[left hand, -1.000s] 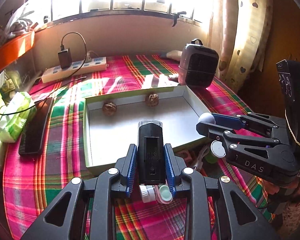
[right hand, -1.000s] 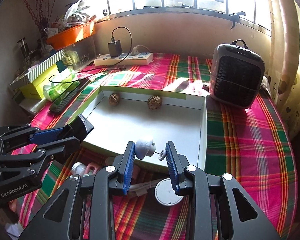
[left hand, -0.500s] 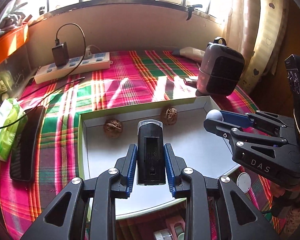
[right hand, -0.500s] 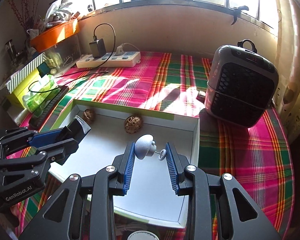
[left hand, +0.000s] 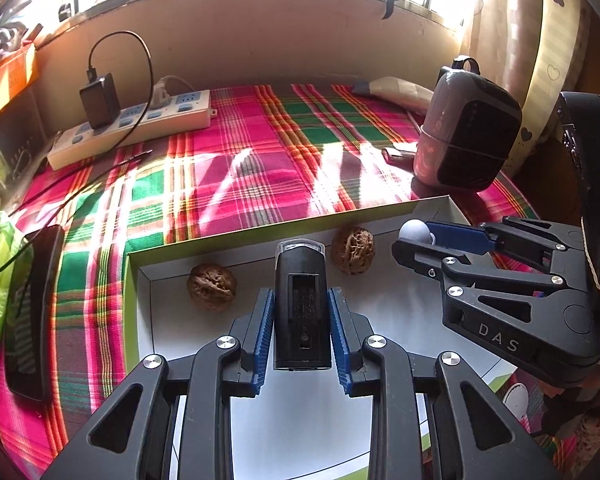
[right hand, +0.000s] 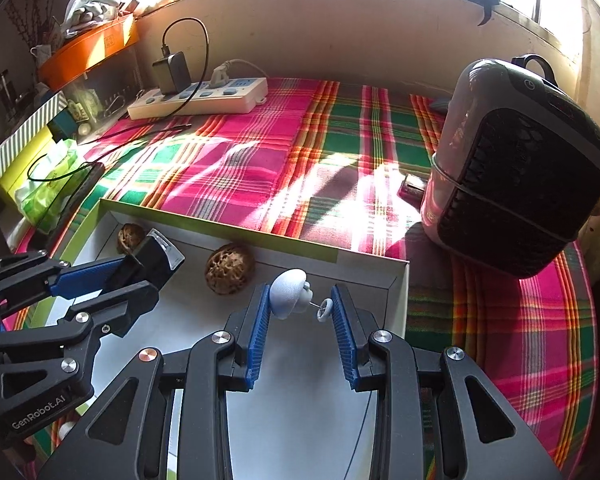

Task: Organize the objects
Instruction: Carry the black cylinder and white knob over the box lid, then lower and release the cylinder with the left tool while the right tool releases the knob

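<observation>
Two grippers hang side by side above the shallow white box, whose long far wall runs across both views on the plaid tablecloth. Left gripper: clenched on a black oblong device, its long axis lying along the fingers and its clear end pointing toward the far wall, between two walnuts resting there. Right gripper: pads pressed on a small pale knob-headed object, its thin stem and little disc lying crosswise, from pad to pad. To place both well, I judge each should be lowered onto bare floor clear of the walnuts, the device laid flat, before either grip opens.
</observation>
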